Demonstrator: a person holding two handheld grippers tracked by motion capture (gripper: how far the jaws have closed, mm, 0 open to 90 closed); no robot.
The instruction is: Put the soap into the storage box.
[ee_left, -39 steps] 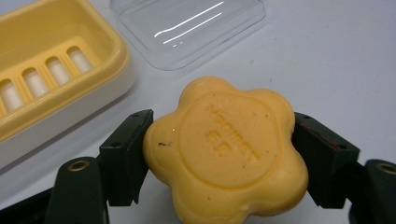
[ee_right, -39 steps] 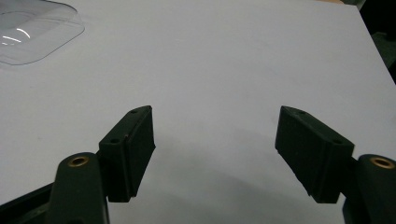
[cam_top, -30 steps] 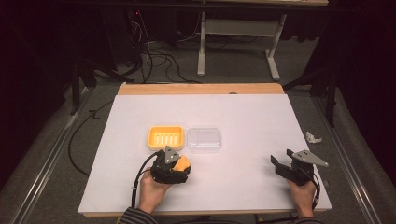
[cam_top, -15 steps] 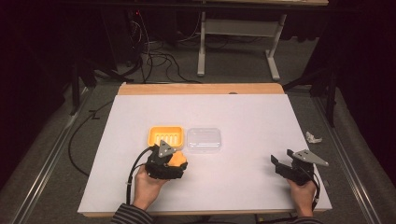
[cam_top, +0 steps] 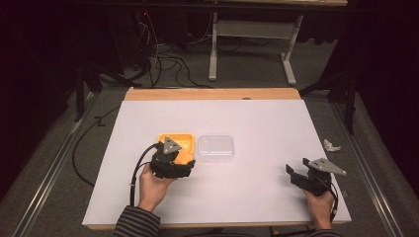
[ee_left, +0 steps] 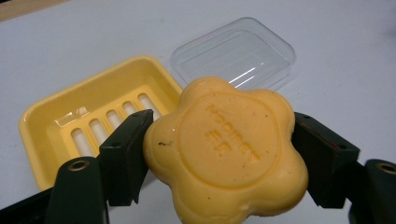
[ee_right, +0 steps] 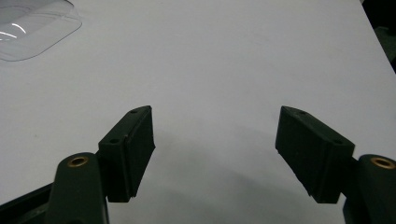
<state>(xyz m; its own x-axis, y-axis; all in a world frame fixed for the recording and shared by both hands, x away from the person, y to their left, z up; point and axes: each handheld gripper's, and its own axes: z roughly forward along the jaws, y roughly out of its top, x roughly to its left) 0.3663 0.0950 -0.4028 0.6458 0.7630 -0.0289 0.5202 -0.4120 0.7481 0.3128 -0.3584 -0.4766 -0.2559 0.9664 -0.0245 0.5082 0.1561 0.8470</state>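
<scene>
My left gripper [ee_left: 219, 149] is shut on a flower-shaped orange soap [ee_left: 226, 151], held just above the near edge of a yellow soap dish [ee_left: 60, 121]. The dish has slots in its floor. A clear plastic lid [ee_left: 236, 51] lies to the right of the dish, on the white table. In the high view the left gripper [cam_top: 184, 166] hangs over the dish [cam_top: 188, 139], with the lid [cam_top: 216, 147] beside it. My right gripper [cam_top: 295, 176] stands open near the table's front right, and its jaws [ee_right: 215, 149] hold nothing.
A small crumpled white scrap [cam_top: 331, 145] lies near the right edge of the white table [cam_top: 257, 192]. A wooden strip [cam_top: 212, 94] runs along the far edge. Cables and a metal stand are on the floor beyond.
My left gripper has carried the soap to the left and forward, from beside the dish to over its near edge. The right gripper has stayed put.
</scene>
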